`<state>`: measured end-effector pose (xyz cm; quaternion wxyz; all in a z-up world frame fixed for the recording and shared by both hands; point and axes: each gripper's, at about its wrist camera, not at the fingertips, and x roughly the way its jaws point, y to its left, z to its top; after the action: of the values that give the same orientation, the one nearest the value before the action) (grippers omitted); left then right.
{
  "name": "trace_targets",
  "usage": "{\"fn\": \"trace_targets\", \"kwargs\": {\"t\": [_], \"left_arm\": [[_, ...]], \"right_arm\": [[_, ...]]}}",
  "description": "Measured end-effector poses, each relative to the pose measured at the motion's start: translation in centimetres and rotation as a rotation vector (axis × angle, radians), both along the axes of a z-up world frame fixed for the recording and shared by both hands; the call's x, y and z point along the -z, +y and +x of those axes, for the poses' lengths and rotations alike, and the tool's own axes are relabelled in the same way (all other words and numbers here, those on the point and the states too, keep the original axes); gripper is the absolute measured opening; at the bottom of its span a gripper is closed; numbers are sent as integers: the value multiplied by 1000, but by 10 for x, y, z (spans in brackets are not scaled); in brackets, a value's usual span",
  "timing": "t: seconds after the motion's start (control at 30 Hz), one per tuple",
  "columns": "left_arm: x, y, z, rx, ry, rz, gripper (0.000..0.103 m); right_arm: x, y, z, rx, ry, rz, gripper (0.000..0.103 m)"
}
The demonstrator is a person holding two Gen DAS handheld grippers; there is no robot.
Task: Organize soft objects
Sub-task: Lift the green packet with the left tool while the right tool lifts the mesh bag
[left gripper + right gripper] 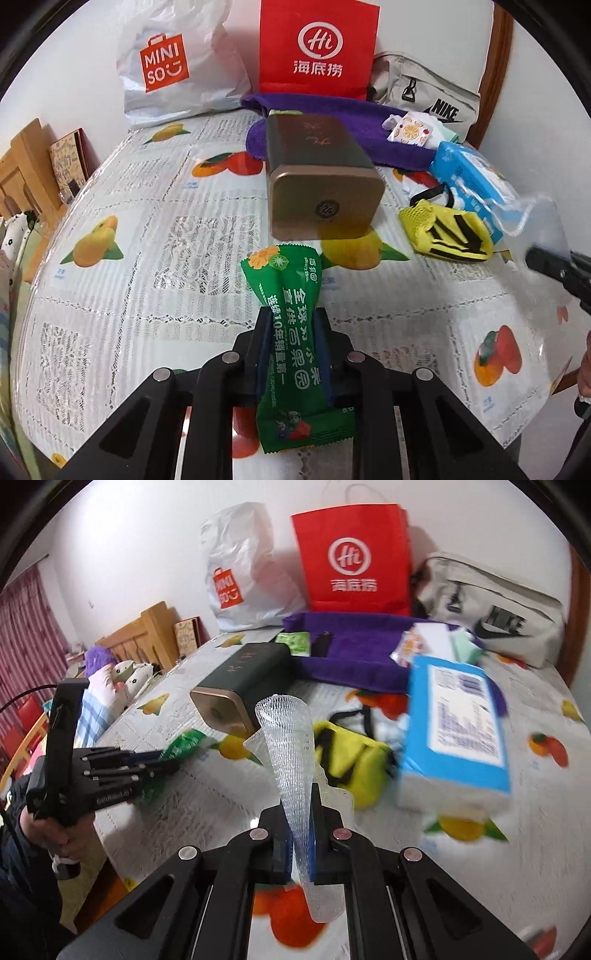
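Observation:
My left gripper (pixel 292 319) is shut on a green snack packet (pixel 293 332), held above the table; it also shows in the right wrist view (pixel 181 747) beside the left gripper (pixel 166 762). My right gripper (pixel 300 801) is shut on a white foam net sleeve (pixel 291 746), which stands up between the fingers. In the left wrist view the right gripper (pixel 533 256) enters from the right with the translucent sleeve (pixel 535 221). A yellow and black mesh pouch (pixel 447 230) lies on the table, also seen in the right wrist view (pixel 354 760). A purple cloth (pixel 351 129) lies at the back.
A dark tin with a gold end (pixel 321 177) lies mid-table. A blue tissue pack (pixel 458 734) lies at the right. A Miniso bag (pixel 173 62), a red paper bag (pixel 317 48) and a grey Nike bag (pixel 428 92) stand along the wall. The table has a fruit-print cover (pixel 147 258).

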<state>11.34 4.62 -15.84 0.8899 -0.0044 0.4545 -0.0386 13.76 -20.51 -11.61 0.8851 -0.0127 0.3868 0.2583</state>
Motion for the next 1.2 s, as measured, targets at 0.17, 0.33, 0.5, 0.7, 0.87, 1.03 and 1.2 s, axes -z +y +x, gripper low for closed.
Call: {"fn": "trace_targets", "kwargs": {"t": [0.17,0.33,0.5,0.7,0.87,1.03,1.2], "left_arm": [[-15,-5,-6,-1,-28,-1,21],[-31,-14,-6,9,-47,3,21],[-49,-23,-2,17,-67,4,21],[-74,-29,10,19,-102,-11,21],[-91,-33,24,44,-120,-44,21],[-106,-33,39,43,-145,-40,21],[-117,-34,57,41,-161,-29,21]], "right_arm": [[6,-32,-17,93,28,-32,6],[10,-60,-23,179,45,-55,6],[-2,-81,-23,240,37,-52,6],[-29,-89,-18,264,-10,-43,6],[-53,-86,-7,250,-56,-21,5],[-76,-78,14,235,-94,-10,5],[-92,-71,37,234,-120,-2,5]]}}
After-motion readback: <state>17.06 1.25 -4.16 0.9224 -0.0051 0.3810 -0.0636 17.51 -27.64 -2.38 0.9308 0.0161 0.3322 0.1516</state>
